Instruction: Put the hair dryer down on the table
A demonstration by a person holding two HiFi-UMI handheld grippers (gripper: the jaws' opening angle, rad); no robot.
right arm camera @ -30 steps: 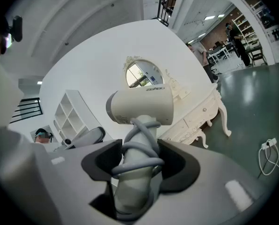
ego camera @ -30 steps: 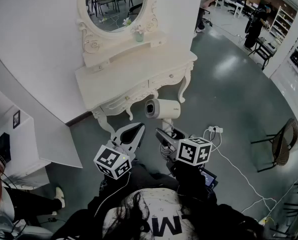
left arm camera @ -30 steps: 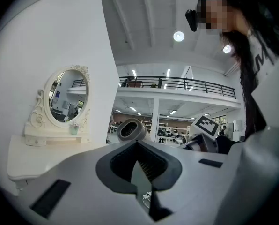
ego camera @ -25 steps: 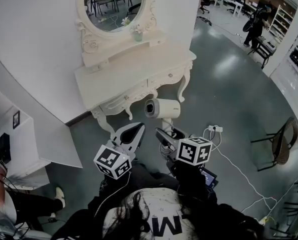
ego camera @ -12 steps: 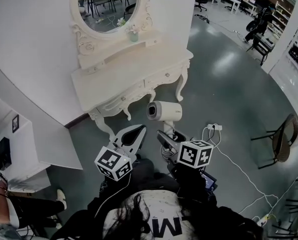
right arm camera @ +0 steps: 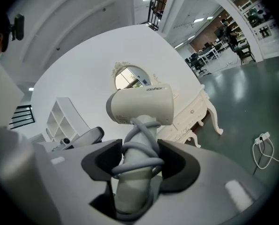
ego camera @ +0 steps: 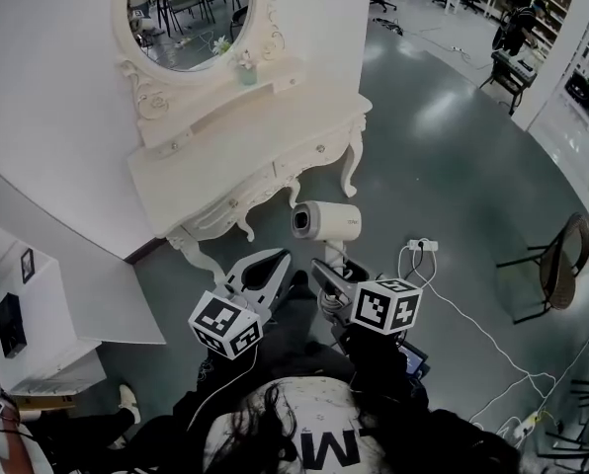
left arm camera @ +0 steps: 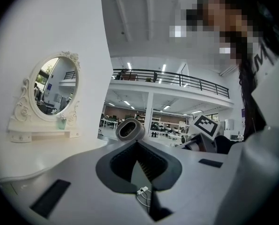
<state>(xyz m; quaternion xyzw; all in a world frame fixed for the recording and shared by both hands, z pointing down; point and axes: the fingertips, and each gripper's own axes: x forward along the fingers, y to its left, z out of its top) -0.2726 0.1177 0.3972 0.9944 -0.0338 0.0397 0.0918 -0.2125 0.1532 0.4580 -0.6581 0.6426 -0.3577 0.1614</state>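
Observation:
A cream hair dryer hangs in the air in front of the white dressing table, its barrel level and its nozzle end toward the table's front legs. My right gripper is shut on its handle, which has the grey cord wound round it. The barrel stands above the jaws in the right gripper view. My left gripper is beside it on the left, shut with nothing in it. In the left gripper view the dryer shows just past the left gripper.
An oval mirror and a small vase stand on the table's back shelf. A power strip with a trailing cable lies on the floor to the right. A chair is at far right, a white shelf unit at left.
The dressing table has slid up and to the left in the head view. Both grippers and the hair dryer keep the same hold and nearly the same place.

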